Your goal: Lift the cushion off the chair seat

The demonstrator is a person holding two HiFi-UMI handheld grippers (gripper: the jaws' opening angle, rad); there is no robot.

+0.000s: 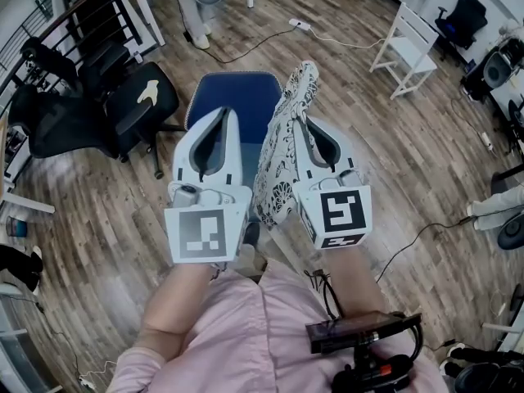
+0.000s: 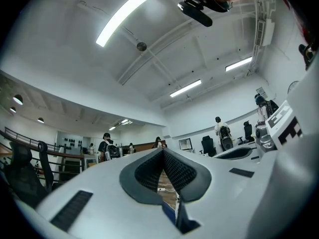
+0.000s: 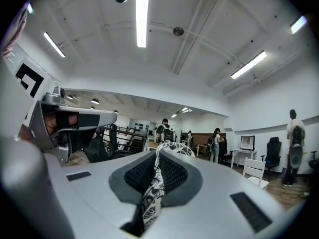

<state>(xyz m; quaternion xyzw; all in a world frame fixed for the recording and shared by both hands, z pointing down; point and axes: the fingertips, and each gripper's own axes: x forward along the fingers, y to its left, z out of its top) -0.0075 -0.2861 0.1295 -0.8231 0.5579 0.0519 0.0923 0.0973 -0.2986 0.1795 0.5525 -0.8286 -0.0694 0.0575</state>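
Black-and-white patterned fabric cushion (image 1: 277, 166) hangs limp, clenched in the right gripper (image 1: 303, 126) over the blue chair seat (image 1: 246, 97) at 12 o'clock. It looks soft and light, so hold it by the edge. The left gripper (image 1: 227, 115) is closed on nothing.

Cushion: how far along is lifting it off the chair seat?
Looks done: the patterned cushion hangs raised over the blue chair seat, whose visible surface is bare. In hand: the right tool is clamped on the cushion's edge; the left tool is shut, empty. Left: probably only carrying it away; whether its lower end fully clears the seat is not visible.
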